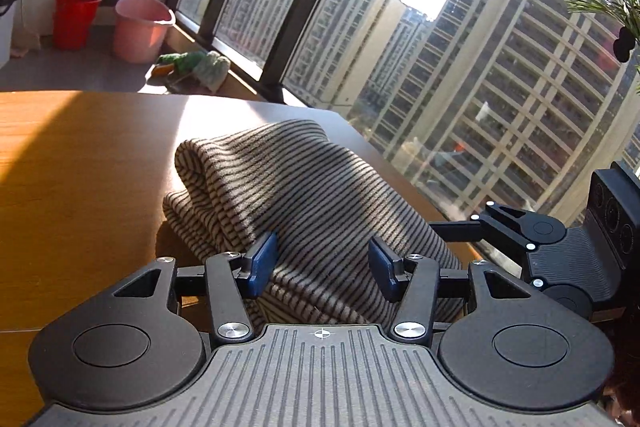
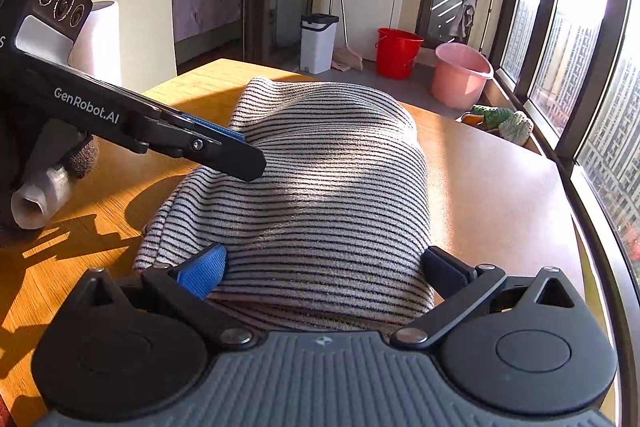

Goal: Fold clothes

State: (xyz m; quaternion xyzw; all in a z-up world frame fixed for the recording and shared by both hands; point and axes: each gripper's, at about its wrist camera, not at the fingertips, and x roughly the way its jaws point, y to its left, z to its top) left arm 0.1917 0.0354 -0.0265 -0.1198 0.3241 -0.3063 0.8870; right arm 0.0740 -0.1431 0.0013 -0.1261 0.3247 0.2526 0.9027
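Note:
A striped beige-and-black garment (image 1: 280, 195) lies folded in a thick bundle on the wooden table (image 1: 80, 167). My left gripper (image 1: 324, 267) is open, its blue pads on either side of the bundle's near edge. In the right wrist view the garment (image 2: 320, 179) fills the middle, and my right gripper (image 2: 324, 271) is open wide with its jaws astride the near end of the bundle. The left gripper (image 2: 240, 151) shows there at the bundle's left side. The right gripper's body (image 1: 560, 247) shows at the right of the left wrist view.
The table (image 2: 500, 187) stands beside a large window (image 1: 440, 27). On the floor behind are a red bucket (image 2: 398, 53), a pink bucket (image 2: 460, 75), a white bin (image 2: 318, 43) and a green cloth (image 2: 500, 119).

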